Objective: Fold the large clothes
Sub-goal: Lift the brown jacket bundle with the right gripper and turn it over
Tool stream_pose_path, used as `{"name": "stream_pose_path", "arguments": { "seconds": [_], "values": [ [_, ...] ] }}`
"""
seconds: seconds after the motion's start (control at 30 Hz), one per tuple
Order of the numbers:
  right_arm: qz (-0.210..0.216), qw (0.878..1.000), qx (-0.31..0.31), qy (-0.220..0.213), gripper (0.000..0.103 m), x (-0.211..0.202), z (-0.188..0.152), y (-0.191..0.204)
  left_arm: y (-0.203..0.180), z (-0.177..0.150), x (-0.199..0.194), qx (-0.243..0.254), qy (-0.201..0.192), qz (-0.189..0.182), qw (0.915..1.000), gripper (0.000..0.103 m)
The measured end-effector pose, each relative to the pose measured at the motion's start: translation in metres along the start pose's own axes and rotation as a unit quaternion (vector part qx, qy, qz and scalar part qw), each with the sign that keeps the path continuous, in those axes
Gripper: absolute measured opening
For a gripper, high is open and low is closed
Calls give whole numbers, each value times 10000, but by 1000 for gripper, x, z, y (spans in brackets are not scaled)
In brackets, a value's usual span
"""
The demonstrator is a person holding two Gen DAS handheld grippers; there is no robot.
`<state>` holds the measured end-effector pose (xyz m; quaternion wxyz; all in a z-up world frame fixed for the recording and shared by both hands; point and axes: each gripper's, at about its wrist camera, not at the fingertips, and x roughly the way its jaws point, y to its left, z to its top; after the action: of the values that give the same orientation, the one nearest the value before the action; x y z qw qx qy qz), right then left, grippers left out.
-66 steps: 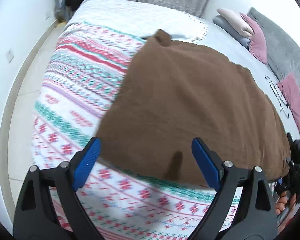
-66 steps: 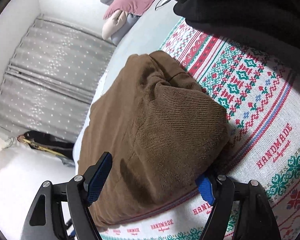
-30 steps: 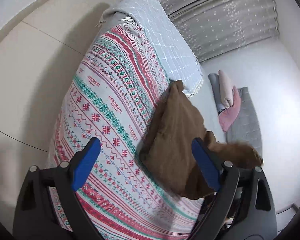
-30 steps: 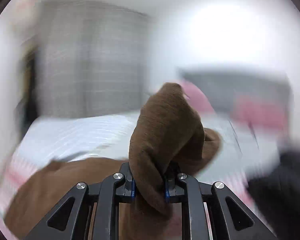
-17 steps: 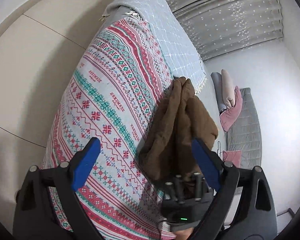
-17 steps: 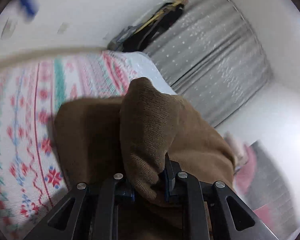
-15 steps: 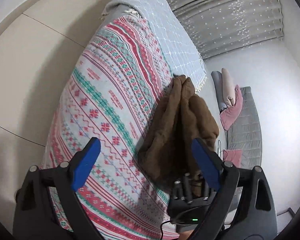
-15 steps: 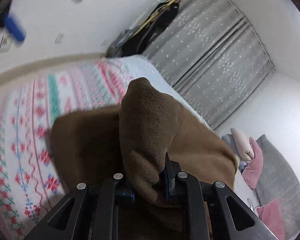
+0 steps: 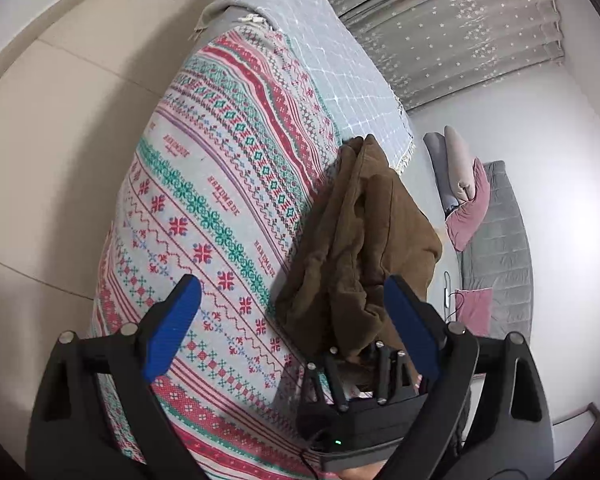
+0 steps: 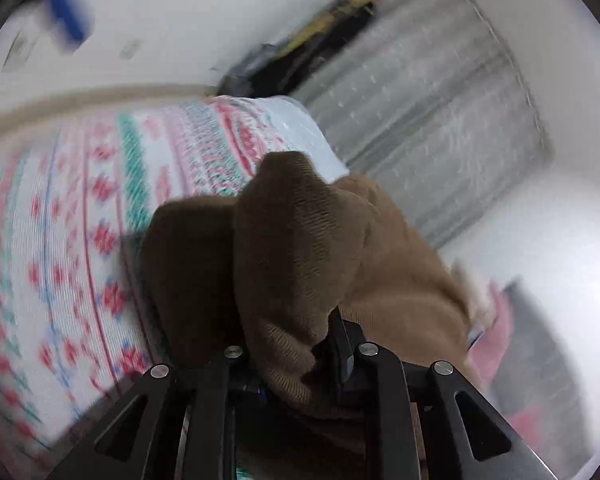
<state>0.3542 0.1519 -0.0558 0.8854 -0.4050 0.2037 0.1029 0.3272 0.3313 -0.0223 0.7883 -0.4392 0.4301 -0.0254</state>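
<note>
A brown knitted garment (image 9: 360,248) lies folded lengthwise into a narrow bundle on the patterned red, green and white blanket (image 9: 204,200). My right gripper (image 10: 292,344) has a thick fold of the brown garment (image 10: 300,240) between its pads, which still pinch it while the jaws are opening. The left wrist view shows the right gripper (image 9: 360,360) at the near end of the bundle. My left gripper (image 9: 292,320) hovers above the blanket, wide open, with nothing between its blue pads (image 9: 172,320).
A pale checked throw (image 9: 340,60) covers the bed's far end in front of grey curtains (image 9: 440,20). Pillows (image 9: 466,200) and a grey padded cushion (image 9: 500,240) sit on the right. A tiled floor (image 9: 60,120) runs along the bed's left side.
The right gripper closed on the garment's edge, lifted it and carried it across, so the flat brown garment is now a narrow bundle. The left gripper stayed open and hardly moved lately.
</note>
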Motion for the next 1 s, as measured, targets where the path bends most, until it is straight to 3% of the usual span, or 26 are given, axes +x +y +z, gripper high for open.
{"name": "stream_pose_path", "arguments": {
  "seconds": [0.07, 0.17, 0.2, 0.27, 0.33, 0.43, 0.5, 0.57, 0.67, 0.73, 0.8, 0.87, 0.93, 1.0],
  "values": [
    [118, 9999, -47, 69, 31, -10, -2, -2, 0, 1, -2, -13, -42, -23, 10000, 93],
    [1102, 9926, 511, 50, 47, -34, -1, -32, -4, 0, 0, 60, -54, -83, 9999, 93],
    [1746, 9784, 1110, -9, 49, -45, -5, -59, -6, 0, 2, 104, -59, -70, 9999, 93],
    [2166, 9590, 1828, -66, 50, -56, -12, -96, -15, -4, 6, 279, -74, -29, 9996, 93],
    [2202, 9418, 2534, -188, 50, -71, -30, -141, -26, -9, 9, 483, -102, -37, 9988, 93],
    [1860, 9317, 3120, -54, 49, -75, -53, -184, -54, -25, 22, 1069, -87, -67, 9942, 92],
    [1758, 9229, 3421, 203, 41, -67, -73, -202, -74, -38, 31, 1499, -94, -34, 9887, 91],
    [1784, 9103, 3689, 582, 24, -55, -91, -209, -95, -49, 42, 1913, -187, 103, 9813, 88],
    [1910, 9034, 3775, 701, 22, -50, -108, -212, -113, -58, 51, 2228, -265, 62, 9745, 84],
    [1906, 9015, 3800, 810, 22, -44, -109, -201, -124, -63, 58, 2434, -263, -34, 9696, 74],
    [1828, 9075, 3661, 947, 22, -34, -107, -187, -133, -66, 66, 2631, -247, 3, 9645, 63],
    [1782, 9105, 3590, 1021, 22, -30, -107, -174, -139, -70, 79, 2935, -319, 413, 9545, 48],
    [1953, 8960, 3827, 1120, 22, -19, -116, -166, -135, -68, 95, 2993, -235, 922, 9494, 30],
    [2056, 8891, 3935, 1114, 22, -13, -126, -166, -122, -62, 107, 2808, -140, 1151, 9527, 28]
  ]
}}
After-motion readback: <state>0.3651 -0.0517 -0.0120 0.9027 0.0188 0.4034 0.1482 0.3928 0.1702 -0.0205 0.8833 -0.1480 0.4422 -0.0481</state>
